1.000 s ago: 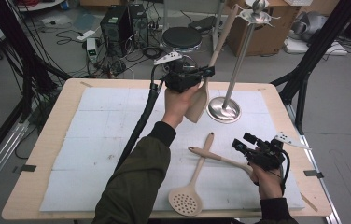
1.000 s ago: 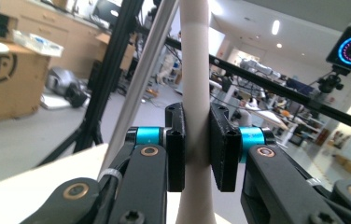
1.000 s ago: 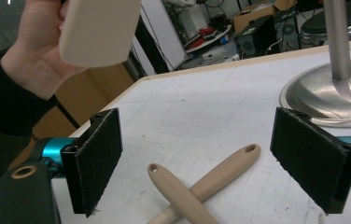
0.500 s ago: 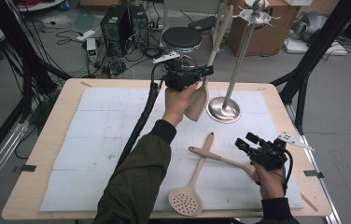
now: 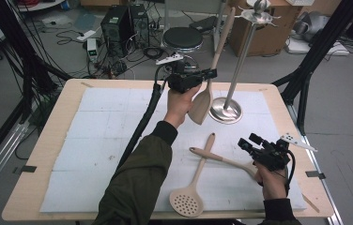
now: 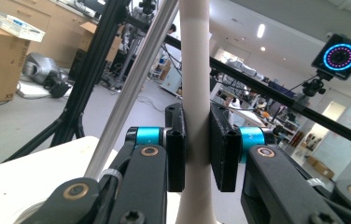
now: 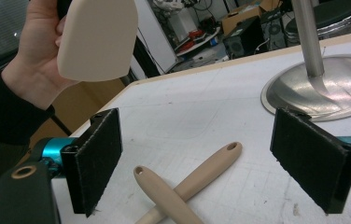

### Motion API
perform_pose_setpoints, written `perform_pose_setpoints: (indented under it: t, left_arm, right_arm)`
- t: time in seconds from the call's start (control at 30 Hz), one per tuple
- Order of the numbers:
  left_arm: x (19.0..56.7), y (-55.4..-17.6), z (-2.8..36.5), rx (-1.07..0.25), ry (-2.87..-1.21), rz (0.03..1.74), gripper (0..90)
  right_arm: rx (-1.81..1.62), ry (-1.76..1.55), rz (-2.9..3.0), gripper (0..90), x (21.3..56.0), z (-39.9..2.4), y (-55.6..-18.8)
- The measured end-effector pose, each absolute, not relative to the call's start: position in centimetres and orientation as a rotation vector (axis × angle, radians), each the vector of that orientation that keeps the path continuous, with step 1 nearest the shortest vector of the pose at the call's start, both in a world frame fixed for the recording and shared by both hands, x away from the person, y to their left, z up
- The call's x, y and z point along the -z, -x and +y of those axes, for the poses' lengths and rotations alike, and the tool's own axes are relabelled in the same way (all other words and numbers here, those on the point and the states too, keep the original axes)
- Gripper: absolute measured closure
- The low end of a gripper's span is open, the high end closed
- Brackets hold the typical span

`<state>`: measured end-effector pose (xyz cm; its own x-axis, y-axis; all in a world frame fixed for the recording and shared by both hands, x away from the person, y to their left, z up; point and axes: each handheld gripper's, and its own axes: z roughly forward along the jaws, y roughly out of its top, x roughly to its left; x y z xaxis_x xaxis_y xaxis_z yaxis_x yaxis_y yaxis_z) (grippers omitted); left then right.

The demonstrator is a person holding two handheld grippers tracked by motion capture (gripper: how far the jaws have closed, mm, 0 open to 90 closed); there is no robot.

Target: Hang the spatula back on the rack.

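Note:
My left gripper (image 5: 209,75) is raised over the far middle of the table, shut on the handle of a pale wooden spatula (image 5: 200,107). The spatula hangs blade down beside a metal stand (image 5: 225,111). In the left gripper view both pads (image 6: 176,149) press on the handle (image 6: 196,84), with the stand's pole (image 6: 131,88) just behind. My right gripper (image 5: 249,141) rests low at the near right, open, nothing between its pads (image 7: 94,158). It faces two crossed wooden handles (image 7: 206,172). These belong to a slotted skimmer (image 5: 187,202) and a second utensil (image 5: 221,160).
A white mat (image 5: 95,140) covers the wooden table (image 5: 38,159). The stand's round base (image 7: 323,88) sits at the far right of the mat, and its hook head (image 5: 259,11) is high above. Beyond the table's far edge there are a stool (image 5: 184,37), cables and boxes.
The left gripper with the spatula has edged slightly right, toward the stand's pole. The right gripper and the utensils on the mat have stayed put.

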<state>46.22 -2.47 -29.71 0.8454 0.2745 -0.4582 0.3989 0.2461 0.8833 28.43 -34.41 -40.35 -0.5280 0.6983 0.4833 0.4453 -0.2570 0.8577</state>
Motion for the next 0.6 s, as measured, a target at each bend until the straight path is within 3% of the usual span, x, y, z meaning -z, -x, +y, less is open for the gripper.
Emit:
perform_pose_setpoints:
  t: [0.6]
  left_arm:
    - [29.7,-45.57,-2.31,0.099,-1.373,0.593,78.3]
  right_arm:
    - [-1.882,-1.388,1.776,16.0,40.24,-34.4,-28.33]
